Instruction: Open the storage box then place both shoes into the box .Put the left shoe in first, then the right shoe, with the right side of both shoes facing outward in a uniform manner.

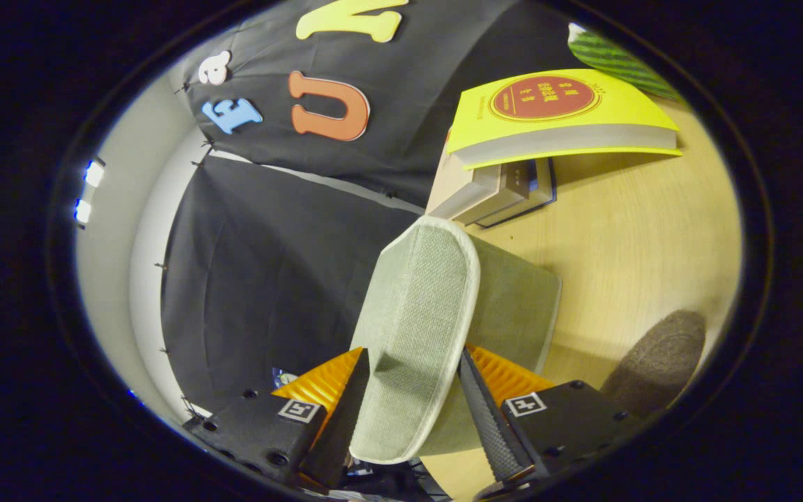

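Slipper (415,328), pale green fabric, was clamped between the fingers (412,408), lifted over the table (638,230); its heel end was cut off below. Second brownish slipper (659,362) sat blurry nearby, books (562,115) beyond.

The gripper (412,397) clamps a pale green fabric slipper (419,328), one finger on each side, sole edge showing. Beyond it a yellow book (555,115) tops a book stack (492,192) on the wooden tabletop (638,237). A brown slipper (659,359) lies beside the fingers.
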Tool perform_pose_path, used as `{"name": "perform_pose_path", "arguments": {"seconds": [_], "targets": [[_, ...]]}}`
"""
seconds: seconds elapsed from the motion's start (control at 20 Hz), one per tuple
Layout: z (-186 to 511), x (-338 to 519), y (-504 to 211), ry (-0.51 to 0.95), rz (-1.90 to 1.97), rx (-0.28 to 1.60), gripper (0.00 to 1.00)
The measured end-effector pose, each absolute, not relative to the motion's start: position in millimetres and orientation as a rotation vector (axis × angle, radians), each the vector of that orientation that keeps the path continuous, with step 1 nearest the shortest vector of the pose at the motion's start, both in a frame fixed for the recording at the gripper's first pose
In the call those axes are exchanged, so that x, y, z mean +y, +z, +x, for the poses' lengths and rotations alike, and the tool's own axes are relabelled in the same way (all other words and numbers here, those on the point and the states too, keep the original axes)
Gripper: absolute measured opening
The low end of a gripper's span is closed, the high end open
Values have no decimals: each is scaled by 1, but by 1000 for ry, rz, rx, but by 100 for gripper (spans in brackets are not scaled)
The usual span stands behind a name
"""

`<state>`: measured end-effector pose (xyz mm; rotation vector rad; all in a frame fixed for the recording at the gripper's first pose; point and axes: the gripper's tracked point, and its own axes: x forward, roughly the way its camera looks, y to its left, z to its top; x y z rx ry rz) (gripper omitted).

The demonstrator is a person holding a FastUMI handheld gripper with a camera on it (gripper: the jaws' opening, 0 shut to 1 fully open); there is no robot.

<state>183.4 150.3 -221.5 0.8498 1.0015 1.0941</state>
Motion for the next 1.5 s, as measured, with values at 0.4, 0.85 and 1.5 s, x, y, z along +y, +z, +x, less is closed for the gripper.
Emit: {"name": "perform_pose_path", "arguments": {"seconds": [0.4,0.85,1.5], "targets": [[181,138,-215,1029,832,974,39],[161,136,-180,1014,761,917,12],[129,176,-97,1007,737,861,10]]}}
